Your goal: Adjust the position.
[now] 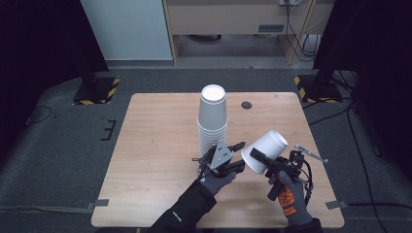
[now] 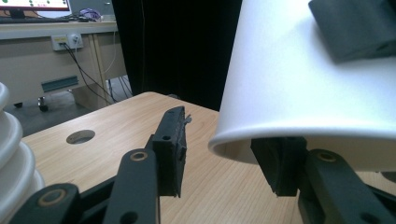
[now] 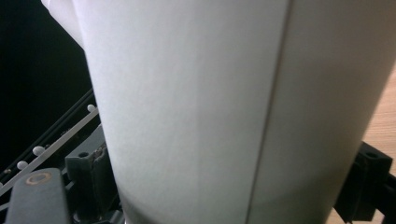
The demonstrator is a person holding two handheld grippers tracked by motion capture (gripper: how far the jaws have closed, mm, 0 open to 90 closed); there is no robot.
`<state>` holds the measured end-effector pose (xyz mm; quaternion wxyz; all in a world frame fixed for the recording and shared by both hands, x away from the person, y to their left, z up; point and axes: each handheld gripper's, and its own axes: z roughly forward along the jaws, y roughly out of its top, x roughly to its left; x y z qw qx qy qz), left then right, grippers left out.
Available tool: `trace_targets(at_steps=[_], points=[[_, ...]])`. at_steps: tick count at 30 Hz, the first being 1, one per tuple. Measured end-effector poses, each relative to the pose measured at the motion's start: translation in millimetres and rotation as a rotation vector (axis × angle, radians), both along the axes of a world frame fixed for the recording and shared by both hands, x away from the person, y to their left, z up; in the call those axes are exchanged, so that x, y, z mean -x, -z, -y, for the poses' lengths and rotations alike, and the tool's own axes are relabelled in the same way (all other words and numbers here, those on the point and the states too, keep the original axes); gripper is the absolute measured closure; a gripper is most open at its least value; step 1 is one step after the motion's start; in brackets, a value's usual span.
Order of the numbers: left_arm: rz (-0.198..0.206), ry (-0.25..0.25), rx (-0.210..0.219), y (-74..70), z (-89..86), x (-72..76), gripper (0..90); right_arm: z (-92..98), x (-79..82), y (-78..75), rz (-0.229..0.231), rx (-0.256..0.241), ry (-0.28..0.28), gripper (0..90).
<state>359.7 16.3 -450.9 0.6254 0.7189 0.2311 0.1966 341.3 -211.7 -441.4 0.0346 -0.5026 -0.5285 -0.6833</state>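
A tall stack of upside-down white paper cups (image 1: pixel 212 121) stands at the table's middle; its ribbed rims show at the left edge of the left gripper view (image 2: pixel 11 154). My right gripper (image 1: pixel 265 161) is shut on a single white cup (image 1: pixel 266 149), held tilted above the table with its mouth toward the left gripper. That cup's wall (image 3: pixel 224 112) sits between the jaws in the right gripper view. My left gripper (image 1: pixel 239 156) is open just right of the stack. The cup's rim (image 2: pixel 219 144) hangs between its jaws, with the right-hand jaw partly under the cup's mouth.
The wooden table (image 1: pixel 155 145) has a round cable hole (image 1: pixel 247 105) at the back right. Stand bases with yellow-black tape (image 1: pixel 97 90) sit on the floor behind both far corners. Cables run along the floor at the right.
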Motion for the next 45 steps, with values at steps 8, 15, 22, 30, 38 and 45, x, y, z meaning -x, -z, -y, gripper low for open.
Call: trace_targets(at_steps=[8,15,22,30,38,45], points=[[0.004,0.006,-0.002,1.0,1.8,0.8,67.5,-1.6,-0.4,0.5,-0.007,0.004,-0.015,13.7],[0.006,0.006,-0.019,3.1,1.4,1.6,77.1,-0.9,-1.0,1.0,-0.016,0.008,-0.019,13.3],[0.004,0.007,-0.036,5.9,-0.2,3.2,81.2,-1.8,-1.7,2.2,-0.015,0.016,-0.014,13.0],[-0.002,0.027,-0.031,9.0,0.1,5.2,82.2,0.9,-1.8,1.9,-0.006,0.013,0.006,13.4],[0.022,0.014,-0.008,6.7,0.7,3.4,73.7,-3.2,-1.0,1.5,-0.008,0.015,-0.017,14.2],[0.035,0.016,-0.019,5.5,0.5,6.4,82.7,-2.1,-1.4,2.4,0.006,0.007,-0.002,12.3]])
